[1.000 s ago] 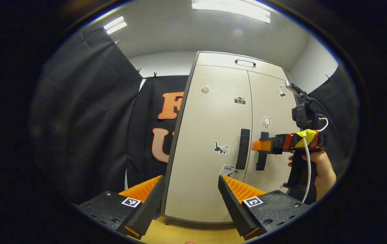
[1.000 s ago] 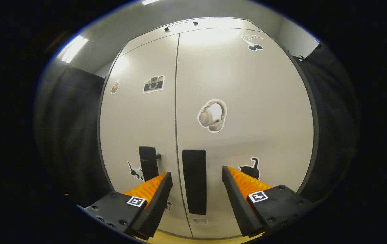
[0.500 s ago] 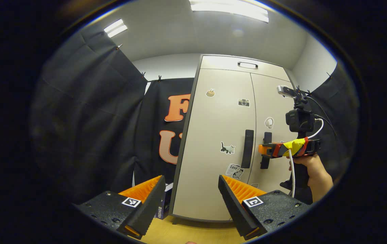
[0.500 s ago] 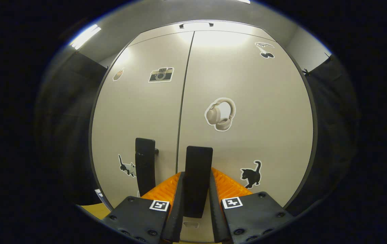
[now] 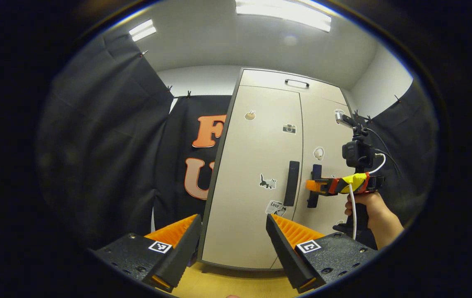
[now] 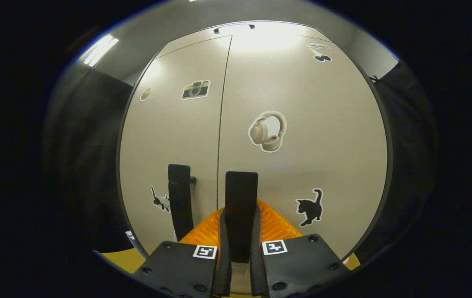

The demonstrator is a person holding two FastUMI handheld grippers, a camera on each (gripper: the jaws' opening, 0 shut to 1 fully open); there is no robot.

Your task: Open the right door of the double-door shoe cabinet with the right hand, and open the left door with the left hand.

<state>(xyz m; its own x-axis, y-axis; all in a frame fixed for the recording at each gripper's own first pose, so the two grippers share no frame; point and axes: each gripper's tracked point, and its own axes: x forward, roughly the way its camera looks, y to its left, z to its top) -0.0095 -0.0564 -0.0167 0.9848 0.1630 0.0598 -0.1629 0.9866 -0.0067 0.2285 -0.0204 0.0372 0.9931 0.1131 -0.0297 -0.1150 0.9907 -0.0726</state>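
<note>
Right gripper (image 6: 239, 248) pinches the upright right door handle (image 6: 241, 198) beside the cabinet's centre seam; left gripper (image 5: 233, 244) spread, well back from the left door handle (image 5: 291, 183)

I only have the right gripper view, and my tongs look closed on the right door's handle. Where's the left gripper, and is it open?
Observer: The left tongs are open and held back from the cabinet, facing the left door.
Operator: Are they lined up with the left handle?
Observer: Not quite. In the left gripper view the left handle sits above the right-side finger, not in the gap.
Operator: How does my grip look from the side?
Observer: The right tongs meet the right handle near its middle, roughly level, with a hand on the grip below.
</note>
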